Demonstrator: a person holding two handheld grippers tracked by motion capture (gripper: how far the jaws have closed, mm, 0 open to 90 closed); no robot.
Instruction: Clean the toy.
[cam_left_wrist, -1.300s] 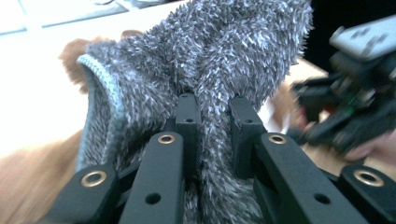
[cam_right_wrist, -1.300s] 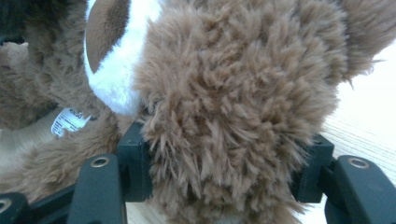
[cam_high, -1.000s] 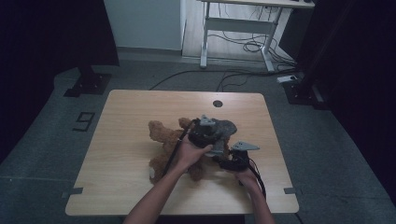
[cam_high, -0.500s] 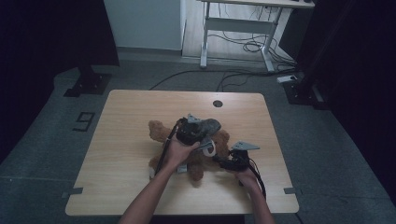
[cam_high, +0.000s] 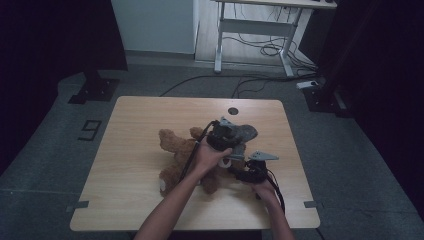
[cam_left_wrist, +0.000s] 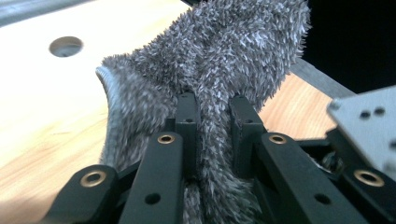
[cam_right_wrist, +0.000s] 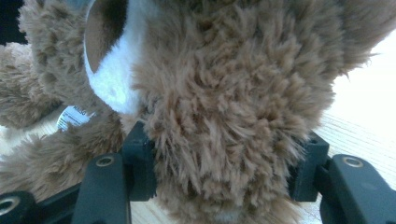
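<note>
A brown teddy bear (cam_high: 176, 150) lies on the wooden table (cam_high: 140, 115). My left gripper (cam_high: 226, 138) is above the bear's right side, shut on a grey fuzzy sock-like cloth (cam_high: 246, 132). In the left gripper view the cloth (cam_left_wrist: 224, 60) is pinched tight between the jaws of the left gripper (cam_left_wrist: 215, 112) and stands up above them. My right gripper (cam_high: 241, 172) is low at the bear's near right. In the right gripper view the right gripper (cam_right_wrist: 224, 163) is shut on a thick furry limb of the bear (cam_right_wrist: 224, 93), beside a white foot pad (cam_right_wrist: 112, 79).
A round cable hole (cam_high: 233, 111) sits near the table's far edge. A white sewn label (cam_right_wrist: 72, 116) hangs from the bear. Beyond the table stand a white desk frame (cam_high: 260, 30) and floor cables (cam_high: 265, 50). A stand base (cam_high: 95, 90) is at the far left.
The left hand with the grey cloth swung left over the bear, then came back right, ending slightly farther right. The right hand and the bear have kept still.
</note>
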